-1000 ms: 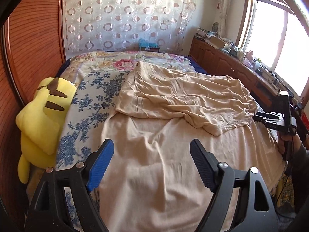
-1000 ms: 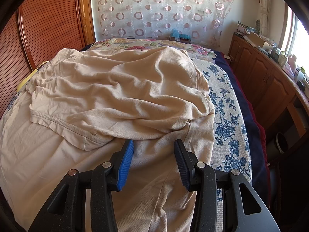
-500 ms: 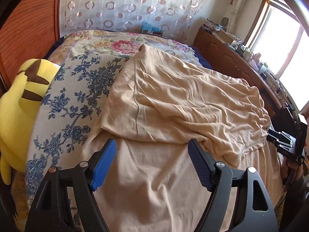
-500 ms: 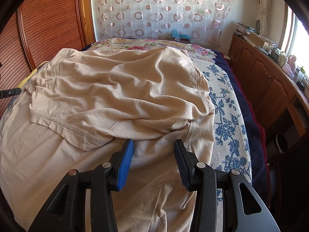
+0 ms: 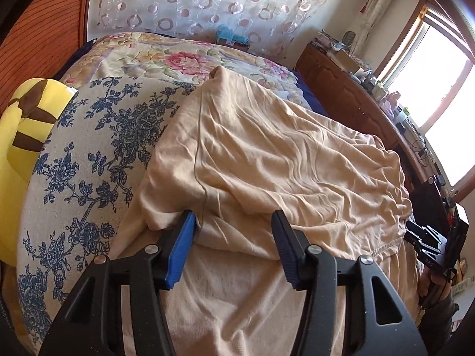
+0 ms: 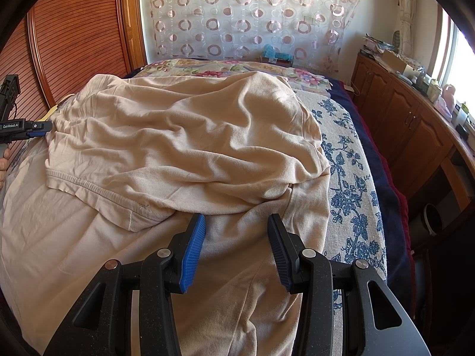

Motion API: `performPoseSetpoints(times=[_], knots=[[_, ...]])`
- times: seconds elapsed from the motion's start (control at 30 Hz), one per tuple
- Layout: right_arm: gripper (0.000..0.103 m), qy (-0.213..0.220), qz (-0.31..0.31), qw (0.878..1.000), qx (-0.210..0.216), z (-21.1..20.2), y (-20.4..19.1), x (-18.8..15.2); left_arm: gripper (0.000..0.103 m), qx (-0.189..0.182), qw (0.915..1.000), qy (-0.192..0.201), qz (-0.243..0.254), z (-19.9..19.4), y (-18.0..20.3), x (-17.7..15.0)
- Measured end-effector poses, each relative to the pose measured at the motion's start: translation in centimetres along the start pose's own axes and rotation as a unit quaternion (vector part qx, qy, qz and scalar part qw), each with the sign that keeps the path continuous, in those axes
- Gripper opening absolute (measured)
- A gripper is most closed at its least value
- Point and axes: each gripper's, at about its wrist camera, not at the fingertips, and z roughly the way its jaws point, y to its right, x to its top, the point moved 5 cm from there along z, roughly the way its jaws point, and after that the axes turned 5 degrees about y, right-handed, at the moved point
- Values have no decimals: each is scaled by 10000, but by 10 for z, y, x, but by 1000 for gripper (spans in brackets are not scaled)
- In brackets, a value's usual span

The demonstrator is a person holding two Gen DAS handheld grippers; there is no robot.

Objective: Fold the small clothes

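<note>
A beige garment lies spread on the bed, its far half folded back over the near half. My left gripper is at the left end of that fold. Its jaws are closing, with the fold's edge between the blue pads, which do not press on it. In the right wrist view the same garment shows a hemmed edge on the left. My right gripper stands half open at the fold's right end, above the lower layer and gripping nothing. The left gripper shows at the left edge, and the right gripper at the far right.
The bed cover has a blue flower print. A yellow plush toy lies along the bed's left side. Wooden cabinets with clutter on top run along the right wall under a window. A bin stands on the floor.
My left gripper moved forward and down to the fold's left end, and its jaws narrowed around the edge. It came into the right wrist view. The right gripper stayed put.
</note>
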Motion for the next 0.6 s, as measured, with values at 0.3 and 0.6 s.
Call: performPoseSetpoints(times=[0.3,0.6], knots=[[46,57,434,9985,339,-3,13,1,55,76,9999,64,124,0,-2,-1],[46,110,1120,9916,634,-8,48,5,55,344,9983,64,456,2,6,-3]])
